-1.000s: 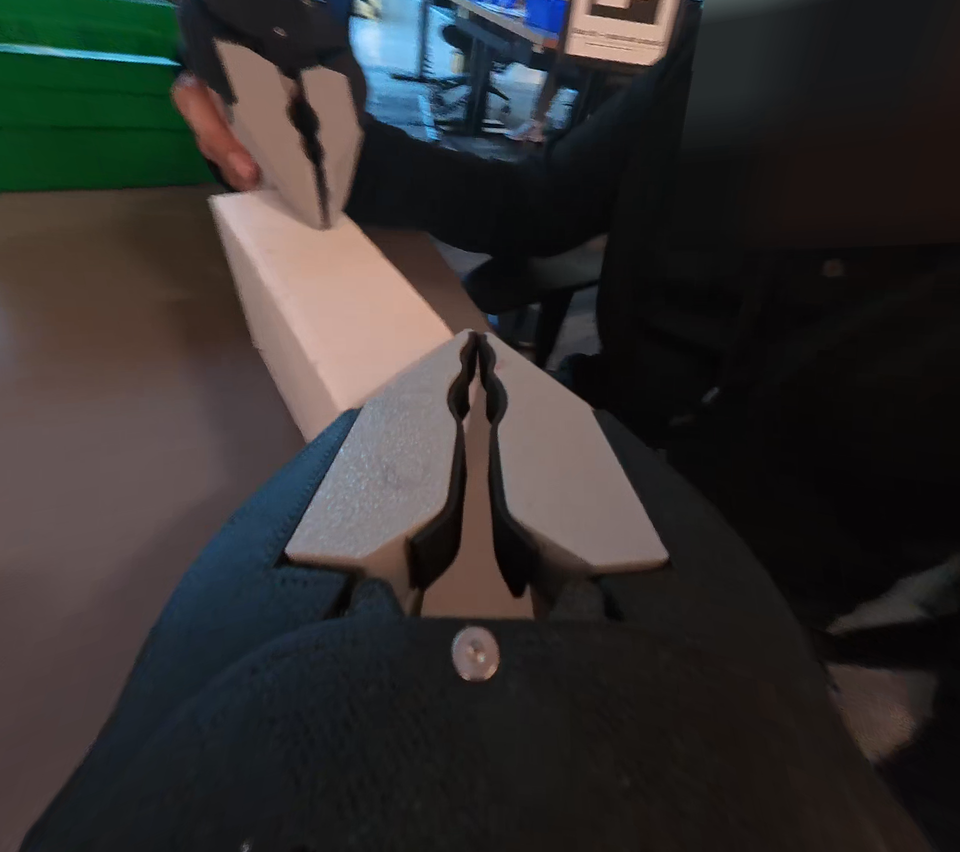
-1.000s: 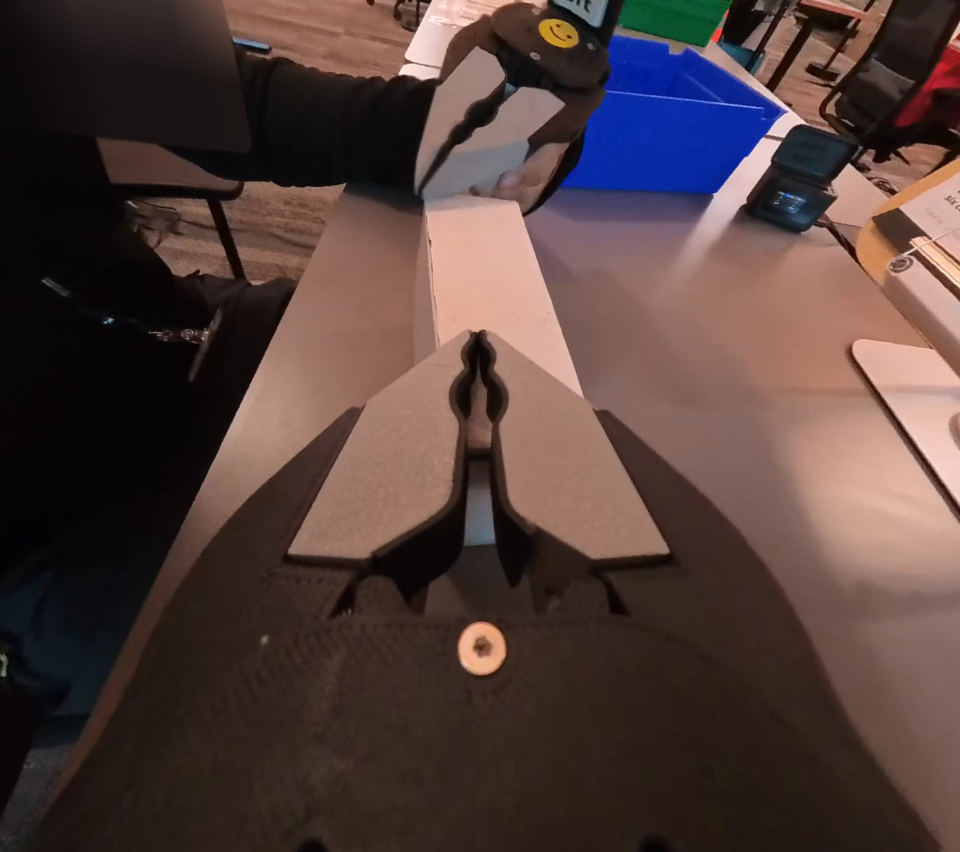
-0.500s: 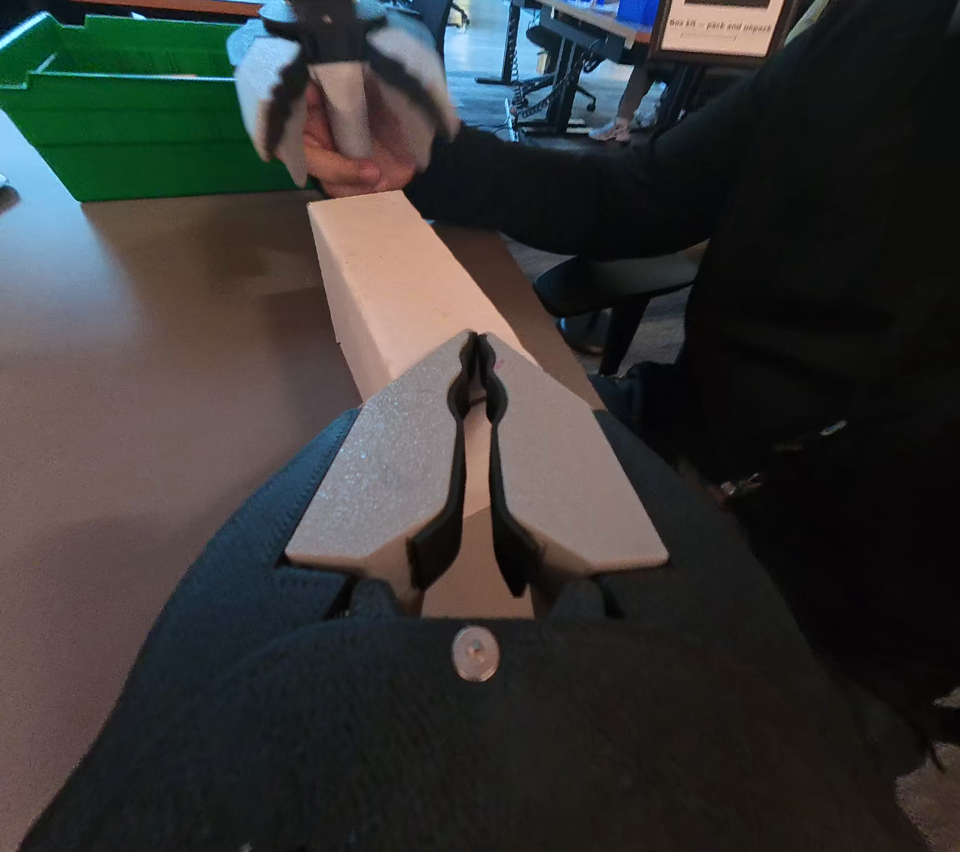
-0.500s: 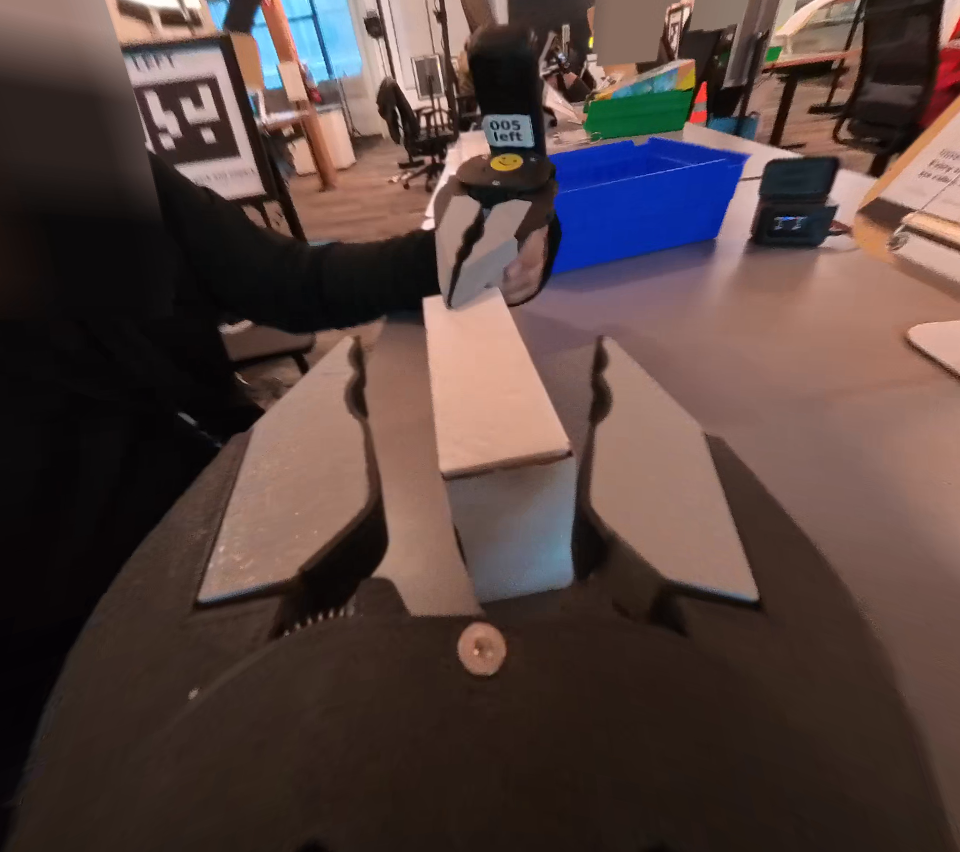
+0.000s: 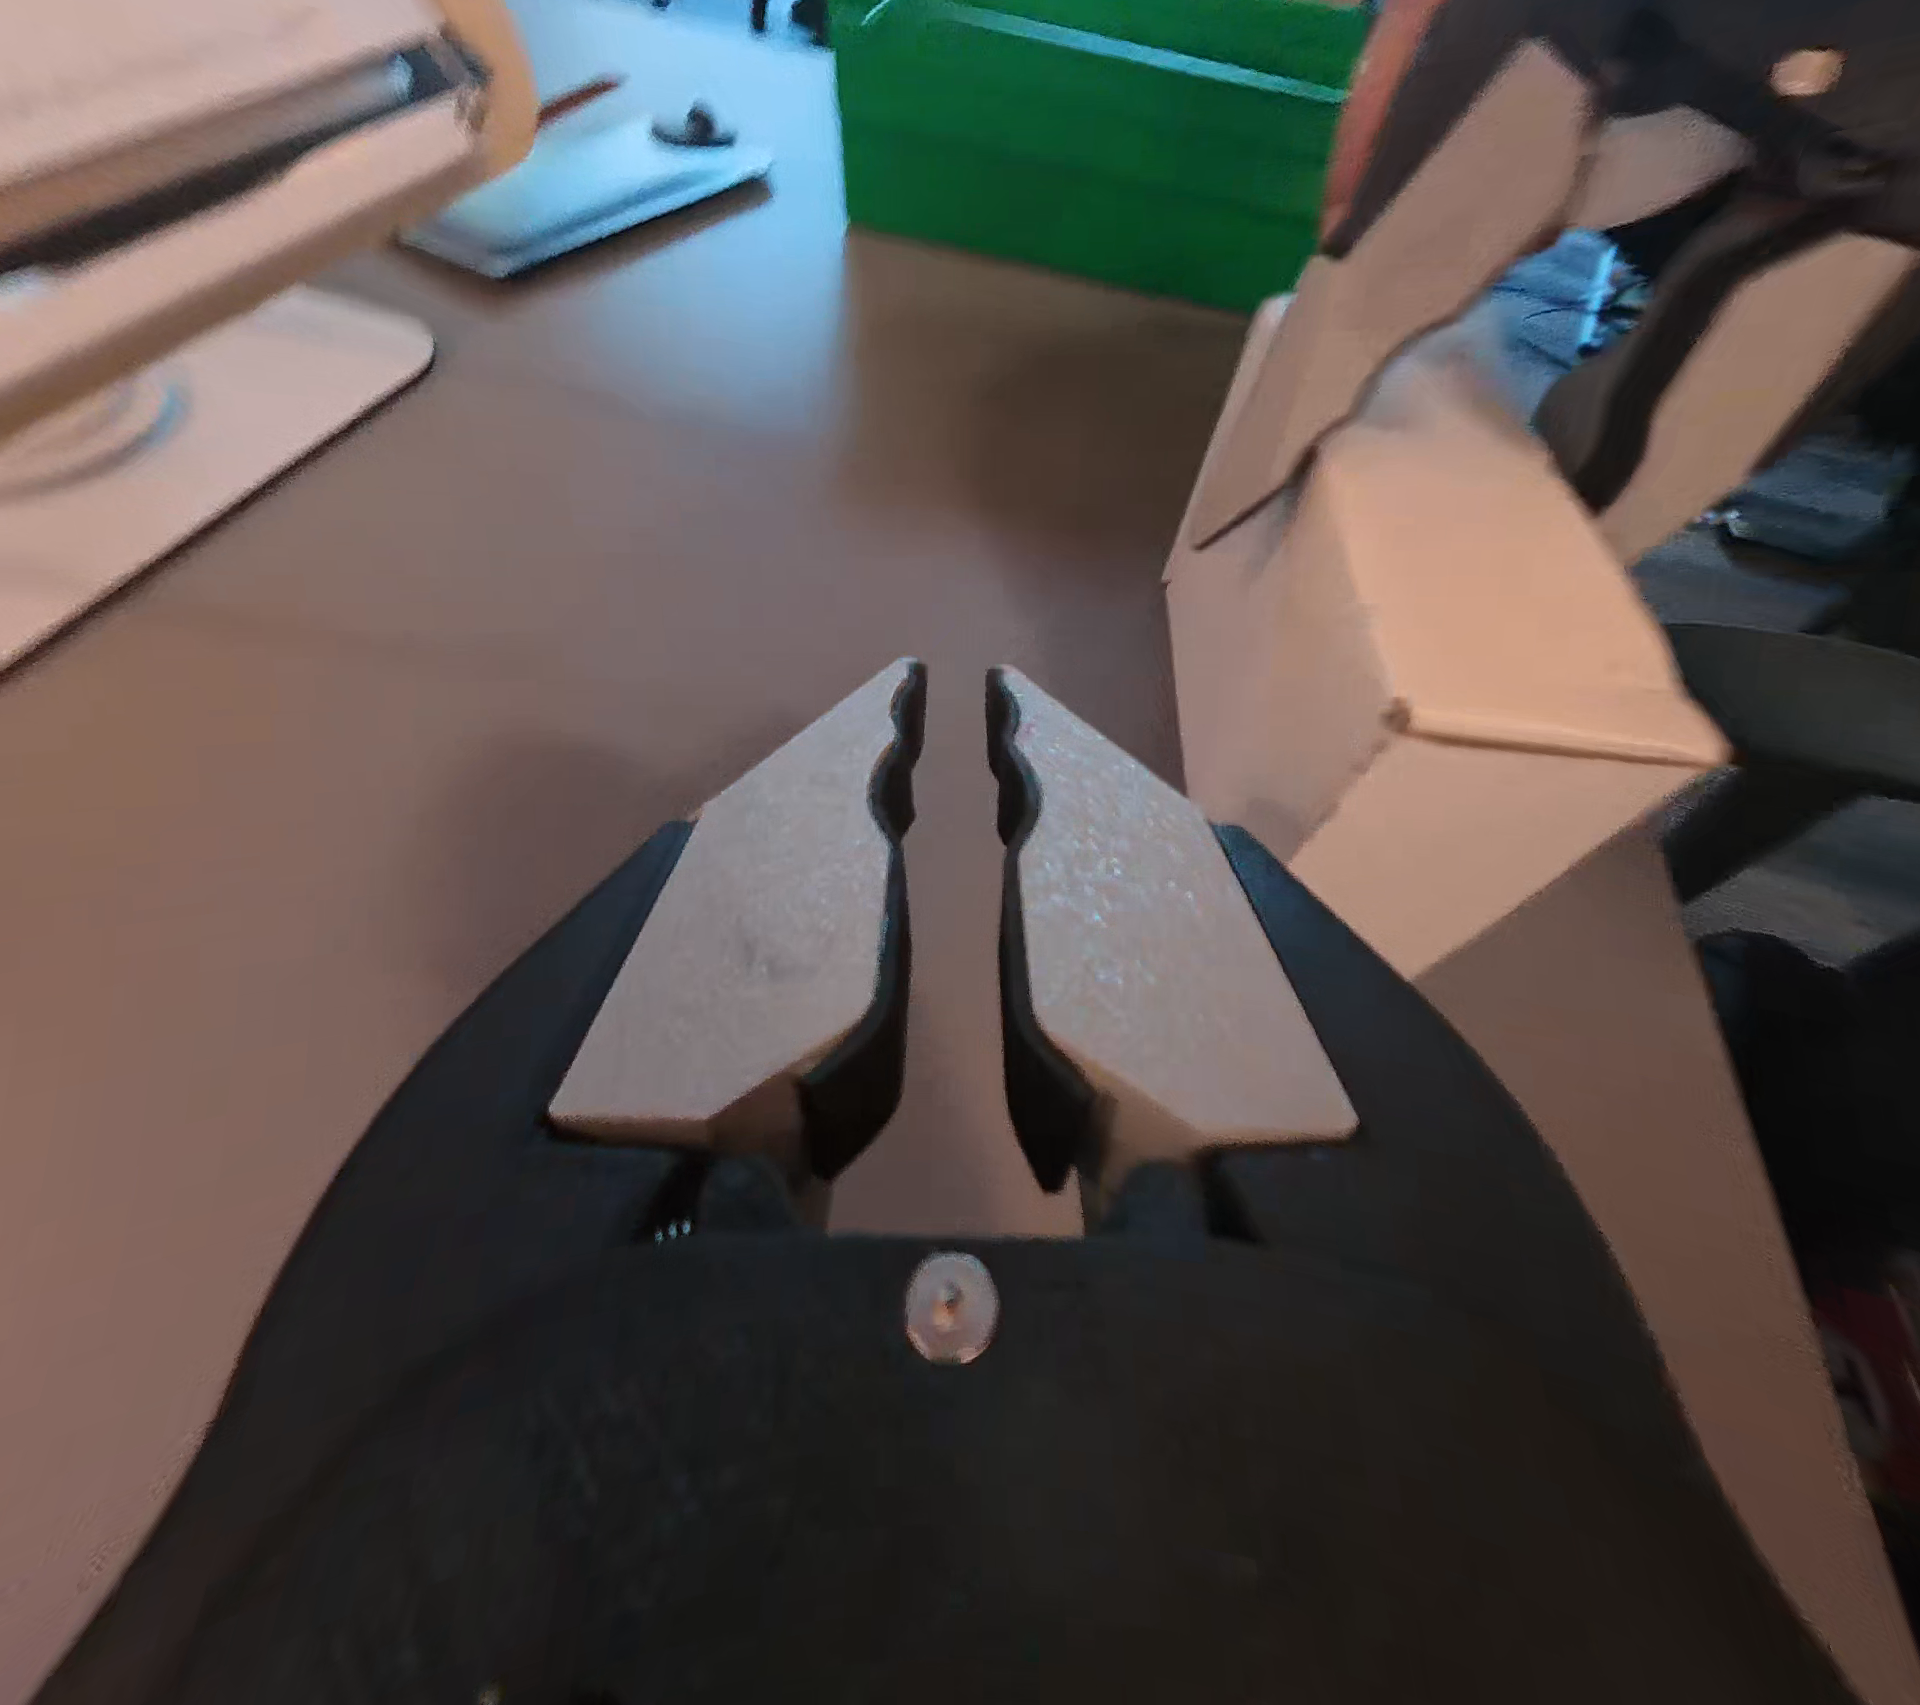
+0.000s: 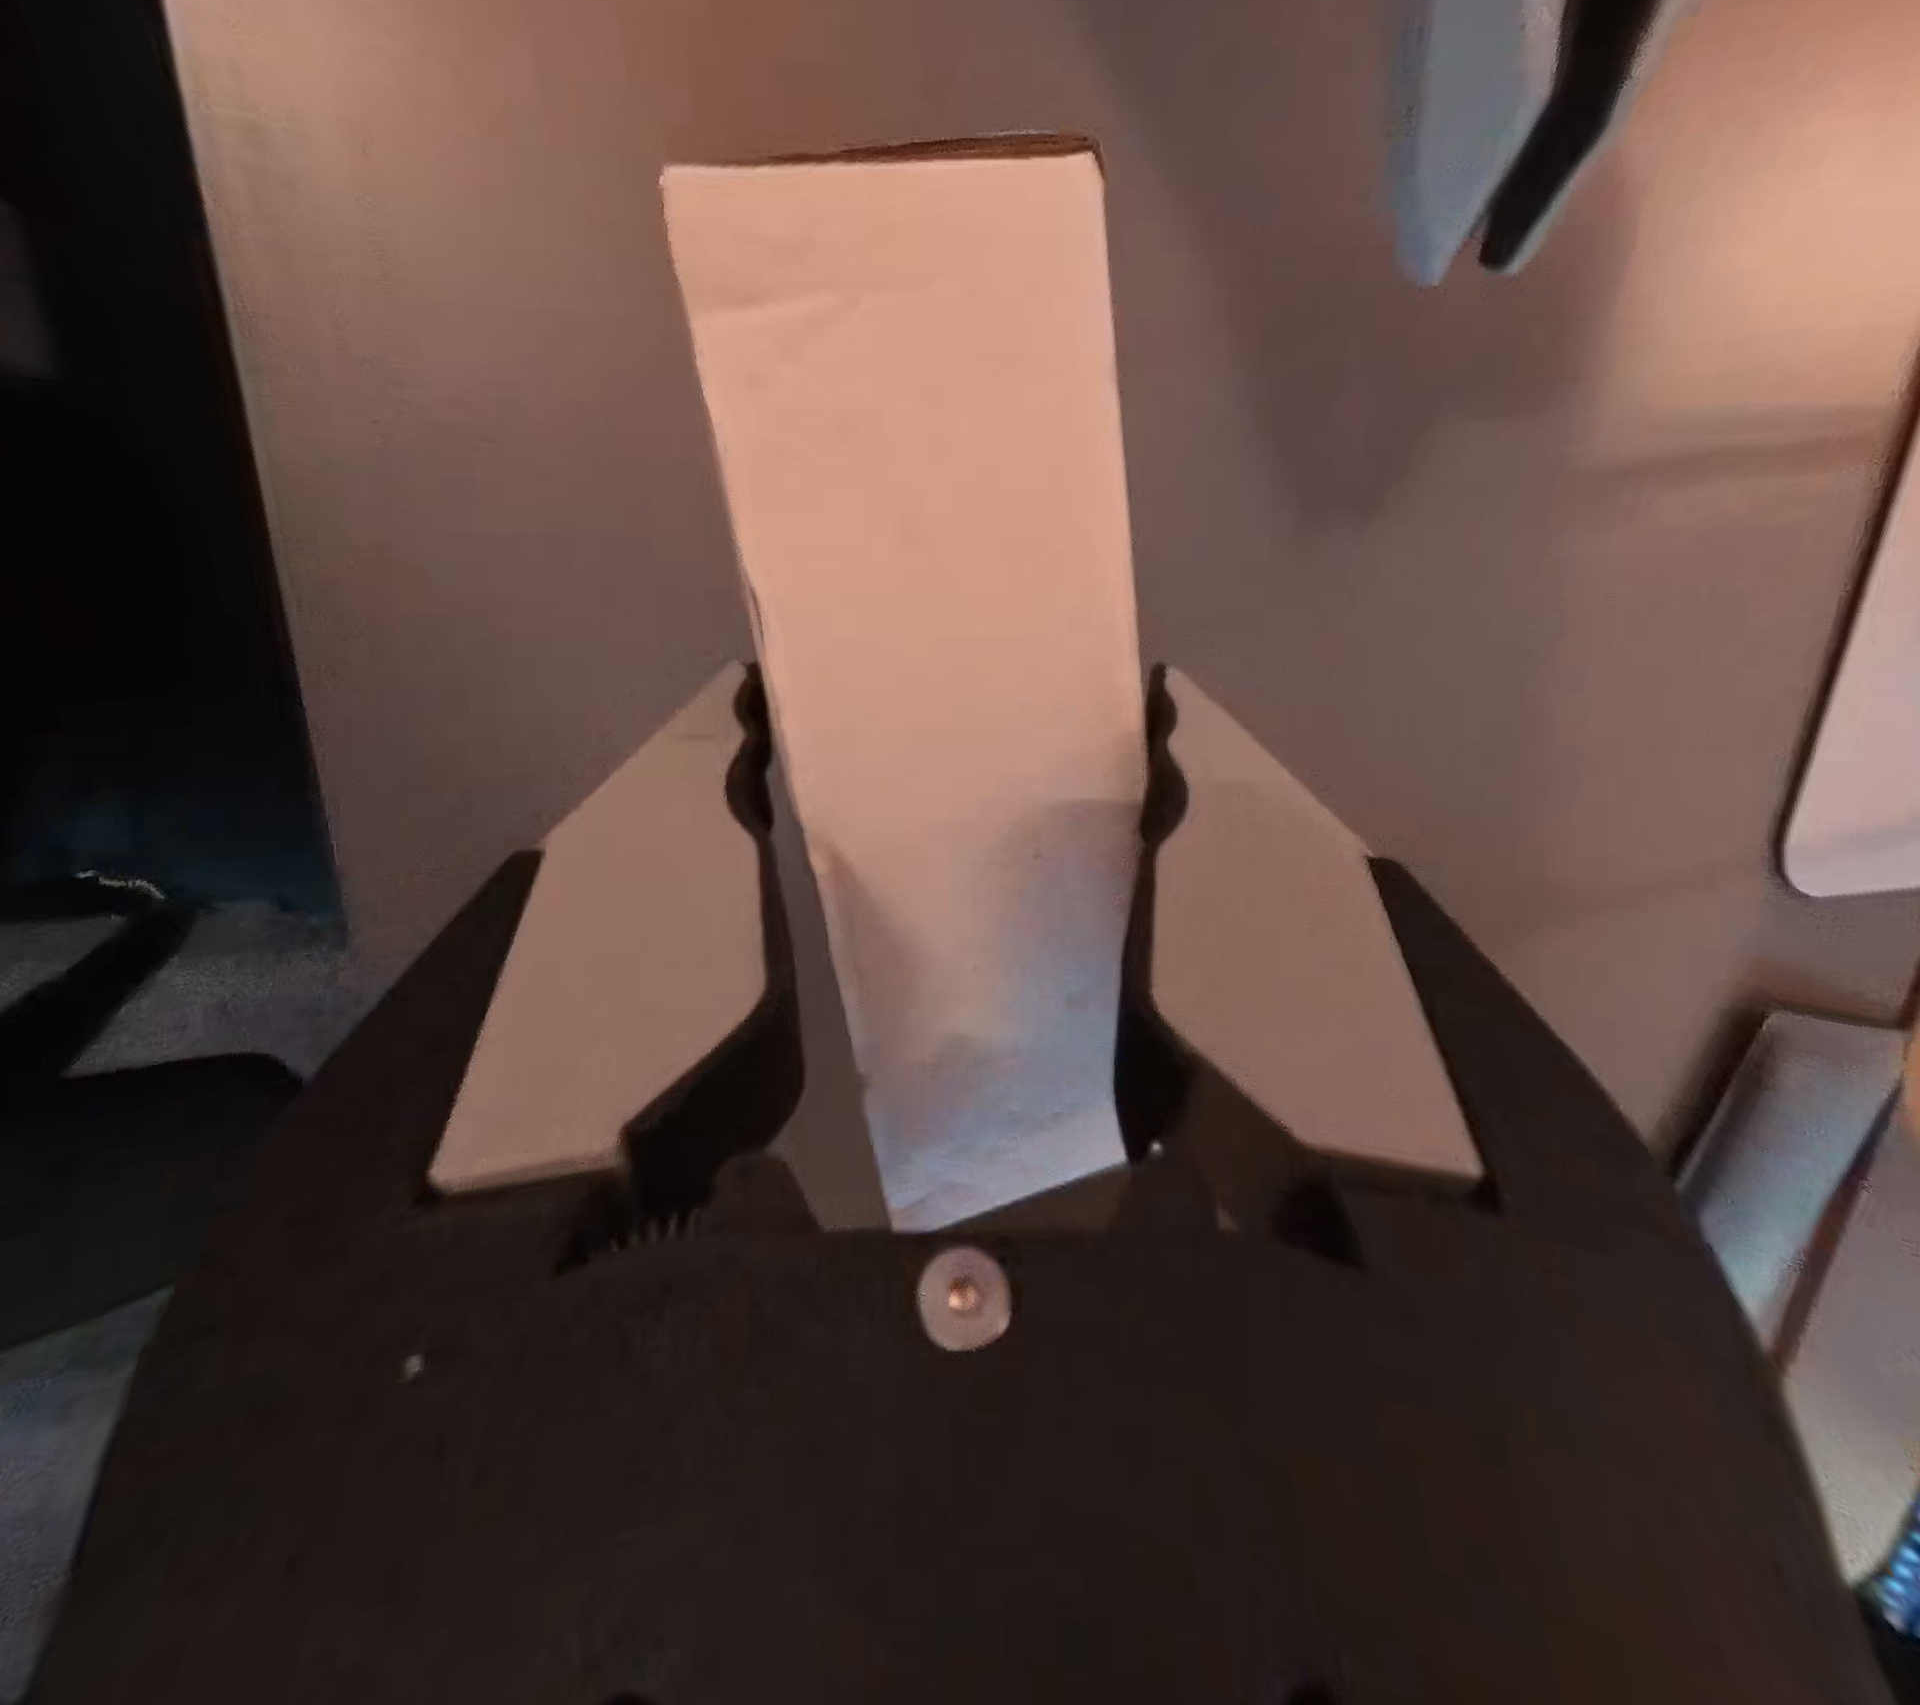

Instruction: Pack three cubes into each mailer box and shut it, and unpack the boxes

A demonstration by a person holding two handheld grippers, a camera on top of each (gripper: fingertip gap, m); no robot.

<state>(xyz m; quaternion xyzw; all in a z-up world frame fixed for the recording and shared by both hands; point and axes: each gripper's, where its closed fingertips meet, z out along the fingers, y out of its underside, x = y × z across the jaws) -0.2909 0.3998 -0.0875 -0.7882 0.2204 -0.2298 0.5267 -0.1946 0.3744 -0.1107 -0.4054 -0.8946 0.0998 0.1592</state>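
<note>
A long white mailer box, closed, lies between the jaws of my right gripper, and both fingers press on its sides near one end. In the left wrist view the same box shows at the right, tilted, with the right gripper clamped on its upper end. My left gripper is empty, its jaws a narrow gap apart, over the brown table just left of the box. It also shows in the right wrist view, beyond the box at the upper right. No cubes are in view.
A green bin stands at the far side of the table. A monitor on a white stand base is at the left, with a flat grey device behind it. The table edge and a person's dark clothing are at the right.
My left gripper has come off the box's end, swung left over the table and opened a little. My right gripper, open half a second ago, has closed on the box, which is now tilted.
</note>
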